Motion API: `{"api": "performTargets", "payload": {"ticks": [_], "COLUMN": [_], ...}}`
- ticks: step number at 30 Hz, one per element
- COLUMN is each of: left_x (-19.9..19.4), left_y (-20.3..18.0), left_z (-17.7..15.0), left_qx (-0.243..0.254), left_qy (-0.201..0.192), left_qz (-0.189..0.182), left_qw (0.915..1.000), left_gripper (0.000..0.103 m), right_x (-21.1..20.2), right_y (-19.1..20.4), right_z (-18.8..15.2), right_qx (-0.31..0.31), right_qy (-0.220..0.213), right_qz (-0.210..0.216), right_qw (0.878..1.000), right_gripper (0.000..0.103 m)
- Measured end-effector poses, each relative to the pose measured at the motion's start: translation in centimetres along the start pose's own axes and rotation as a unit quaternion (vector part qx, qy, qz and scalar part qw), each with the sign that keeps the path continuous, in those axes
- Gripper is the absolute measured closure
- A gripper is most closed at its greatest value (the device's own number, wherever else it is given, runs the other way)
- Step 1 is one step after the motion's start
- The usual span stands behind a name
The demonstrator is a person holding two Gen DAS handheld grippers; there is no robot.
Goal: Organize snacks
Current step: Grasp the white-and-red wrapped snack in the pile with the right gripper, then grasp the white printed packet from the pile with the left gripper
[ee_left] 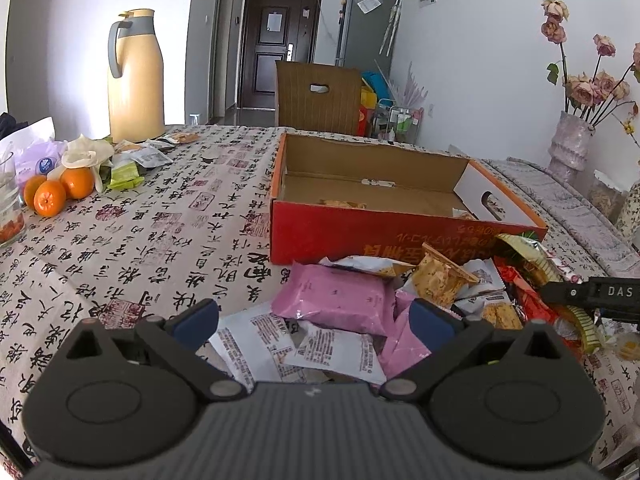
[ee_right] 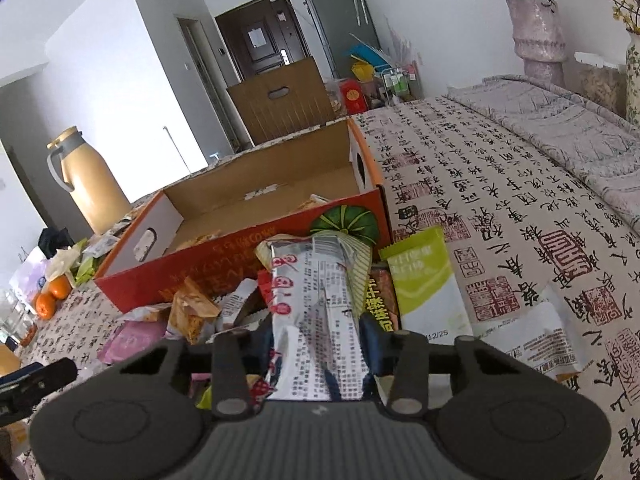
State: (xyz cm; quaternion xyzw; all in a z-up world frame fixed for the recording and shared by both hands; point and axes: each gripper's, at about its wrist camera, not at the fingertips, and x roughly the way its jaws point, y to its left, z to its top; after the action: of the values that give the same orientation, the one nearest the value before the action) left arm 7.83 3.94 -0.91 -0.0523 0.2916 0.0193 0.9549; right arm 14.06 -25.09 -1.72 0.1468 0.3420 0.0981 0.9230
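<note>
My right gripper [ee_right: 318, 336] is clamped on the silver snack packet [ee_right: 316, 304] at centre frame; my left gripper [ee_left: 314, 316] hangs apart, empty. I'd lift straight, clear the red box [ee_right: 240, 268] wall above, then release inside.

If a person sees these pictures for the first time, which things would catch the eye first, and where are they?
Probably the open red cardboard box in the middle of the calligraphy-print tablecloth, nearly empty, with a heap of snack packets in front of it. In the right wrist view the right gripper has its fingers on either side of a long silver wrapper with red print. At the far left corner stand a tall yellow thermos jug and some oranges.
</note>
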Motion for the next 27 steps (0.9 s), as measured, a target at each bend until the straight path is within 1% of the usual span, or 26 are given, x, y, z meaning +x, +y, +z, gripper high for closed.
{"api": "performTargets", "payload": {"ticks": [3, 8, 17, 23, 27], "left_x": [0.1, 0.3, 1.2, 2.1, 2.9], "left_y": [0.0, 0.2, 0.3, 1.8, 3.0], "left_z": [0.1, 0.2, 0.1, -0.4, -0.5], "left_qx": [0.0, 0.002, 0.021, 0.039, 0.028], "left_qy": [0.001, 0.005, 0.022, 0.042, 0.06], "left_qz": [0.003, 0.01, 0.022, 0.048, 0.06], "left_qw": [1.0, 0.9999, 0.9993, 0.9972, 0.996], "left_gripper": [0.0, 0.0, 0.0, 0.0, 0.0], "right_x": [-0.6, -1.8, -4.0, -4.7, -4.7], "right_y": [0.0, 0.0, -0.3, -0.8, -0.9], "right_z": [-0.2, -0.4, -0.4, -0.8, -1.1], "right_qx": [-0.006, -0.017, -0.043, -0.045, -0.042], "right_qy": [-0.015, -0.04, -0.096, -0.105, -0.105], "right_qz": [-0.002, 0.001, -0.027, -0.029, -0.029], "right_qw": [1.0, 0.999, 0.994, 0.993, 0.993], "right_gripper": [0.066, 0.068, 0.067, 0.067, 0.067]}}
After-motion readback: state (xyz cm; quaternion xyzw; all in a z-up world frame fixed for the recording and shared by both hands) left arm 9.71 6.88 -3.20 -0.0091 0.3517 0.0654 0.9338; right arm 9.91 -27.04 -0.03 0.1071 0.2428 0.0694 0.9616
